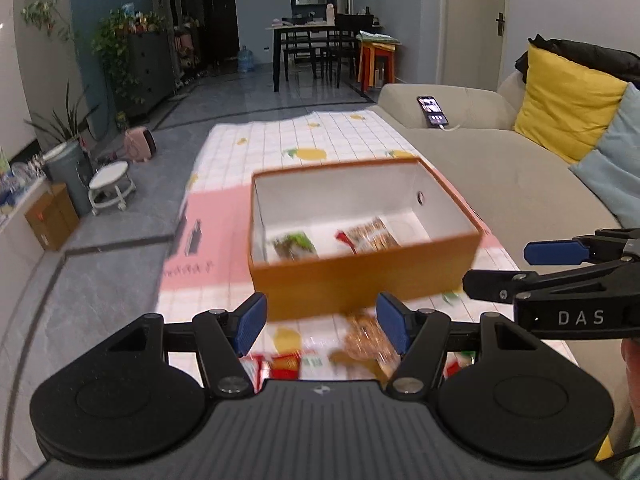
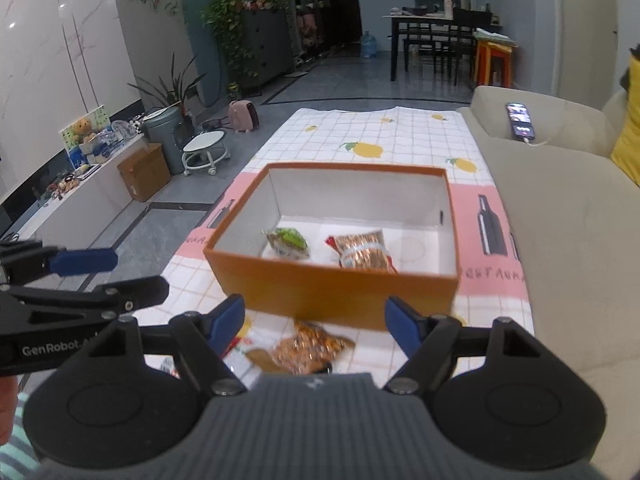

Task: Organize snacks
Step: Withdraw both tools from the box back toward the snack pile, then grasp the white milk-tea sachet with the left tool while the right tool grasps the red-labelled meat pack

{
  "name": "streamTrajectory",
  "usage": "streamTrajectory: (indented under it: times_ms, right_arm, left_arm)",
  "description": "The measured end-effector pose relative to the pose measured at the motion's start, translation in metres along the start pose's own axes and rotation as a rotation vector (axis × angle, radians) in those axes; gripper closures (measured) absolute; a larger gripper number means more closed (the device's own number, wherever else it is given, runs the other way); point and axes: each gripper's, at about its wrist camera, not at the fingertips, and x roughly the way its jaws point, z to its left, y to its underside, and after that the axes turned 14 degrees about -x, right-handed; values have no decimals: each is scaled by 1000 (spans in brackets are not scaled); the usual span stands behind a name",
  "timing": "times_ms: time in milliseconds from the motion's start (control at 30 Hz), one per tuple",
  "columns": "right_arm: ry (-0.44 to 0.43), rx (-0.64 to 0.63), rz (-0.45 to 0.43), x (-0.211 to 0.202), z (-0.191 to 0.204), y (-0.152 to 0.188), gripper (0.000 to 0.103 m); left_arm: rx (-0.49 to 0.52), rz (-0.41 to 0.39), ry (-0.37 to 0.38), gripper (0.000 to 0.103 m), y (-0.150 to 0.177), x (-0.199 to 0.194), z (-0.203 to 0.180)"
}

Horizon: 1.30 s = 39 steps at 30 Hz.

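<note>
Snacks first: two packets lie on the white floor of the orange box (image 2: 332, 288), a green-labelled packet (image 2: 289, 243) to the left and a red-and-gold packet (image 2: 362, 250) just beside it, apart from each other. The box sits on the checked lemon-print cloth (image 2: 360, 136), next to the beige sofa (image 2: 560, 208).

Your right gripper (image 2: 316, 318) is spread wide, nothing between the blue pads (image 2: 228, 316). It hangs over a loose gold-brown packet (image 2: 310, 346) lying on the cloth just in front of the box's near wall; whether the pads touch it you cannot tell.

Your left gripper (image 1: 322, 320) is likewise spread wide and holds nothing. Below it, the same gold-brown packet shows near the right pad (image 1: 394, 320), with red and green packets (image 1: 286, 364) beside it.

Hard to read: the left view is motion-blurred, so packet labels are illegible. The gripper bodies cut off the near snacks in both views. Each gripper appears side-on at the edge of the other's view.

A phone (image 2: 520, 120) rests on the sofa arm, cable attached.
</note>
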Motion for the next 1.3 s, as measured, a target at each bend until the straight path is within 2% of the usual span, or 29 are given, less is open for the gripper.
streamTrajectory:
  times_ms: [267, 433, 667, 800, 900, 1100, 1300]
  right_arm:
    - [36, 0, 16, -16, 18, 63, 28]
    - [-10, 5, 83, -4, 28, 96, 28]
    - [-101, -127, 205, 37, 49, 132, 28]
    - [-129, -207, 243, 56, 59, 142, 28]
    - [-151, -219, 257, 67, 61, 147, 21]
    - [-166, -291, 269, 86, 67, 150, 21]
    - [-128, -218, 285, 93, 53, 146, 21]
  left_arm:
    - [-69, 141, 41, 29, 47, 2, 11]
    - [-68, 245, 33, 29, 74, 16, 17]
    - [35, 349, 2, 29, 102, 40, 11]
    - [49, 389, 2, 29, 107, 51, 9]
    - [56, 409, -13, 29, 110, 57, 9]
    - [56, 442, -24, 29, 111, 68, 12]
    - [57, 463, -32, 29, 113, 75, 13]
